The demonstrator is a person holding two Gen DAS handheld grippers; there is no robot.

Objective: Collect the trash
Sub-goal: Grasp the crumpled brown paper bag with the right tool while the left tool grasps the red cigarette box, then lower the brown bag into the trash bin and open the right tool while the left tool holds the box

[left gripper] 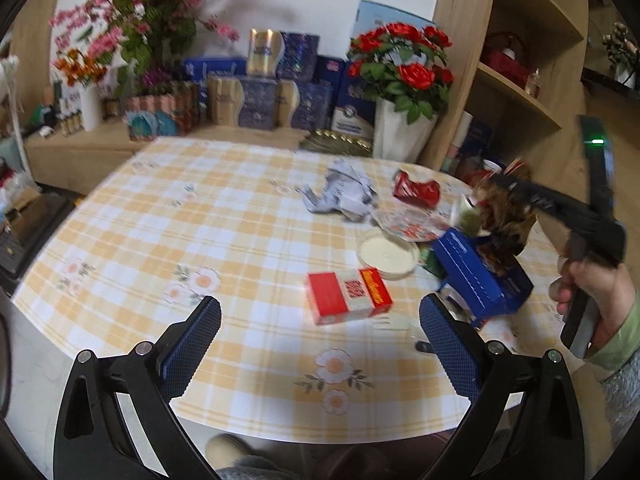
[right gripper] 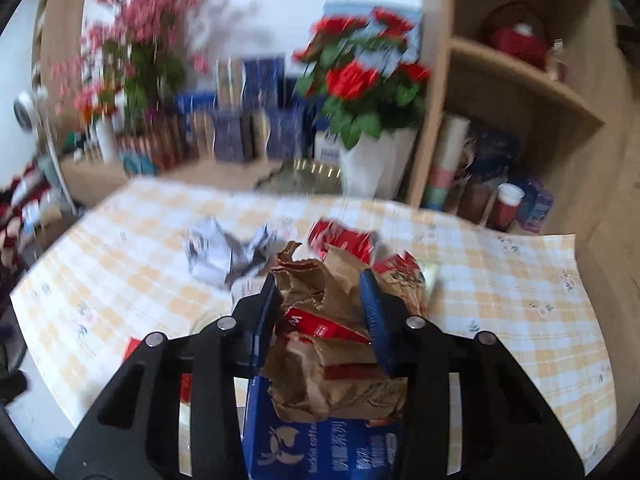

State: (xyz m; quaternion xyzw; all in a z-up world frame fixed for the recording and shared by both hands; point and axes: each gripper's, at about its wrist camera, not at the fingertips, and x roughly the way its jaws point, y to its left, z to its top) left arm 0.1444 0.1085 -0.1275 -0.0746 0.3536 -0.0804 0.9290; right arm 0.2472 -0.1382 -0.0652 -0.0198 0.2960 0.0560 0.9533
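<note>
My right gripper (right gripper: 320,292) is shut on a crumpled brown paper bag (right gripper: 332,344) and holds it over an open blue box (right gripper: 320,448). In the left wrist view the bag (left gripper: 504,220) hangs above the blue box (left gripper: 480,276) at the table's right. My left gripper (left gripper: 320,320) is open and empty above the near table edge. On the checked tablecloth (left gripper: 160,240) lie a red and white carton (left gripper: 348,292), a white round lid (left gripper: 386,256), crumpled white paper (left gripper: 340,192), a crushed red can (left gripper: 416,190) and a clear plastic wrapper (left gripper: 412,224).
Behind the table stand a white vase of red roses (left gripper: 404,120), blue gift boxes (left gripper: 260,92) and pink flowers (left gripper: 132,32) on a low cabinet. A wooden shelf unit (left gripper: 520,60) stands at the right.
</note>
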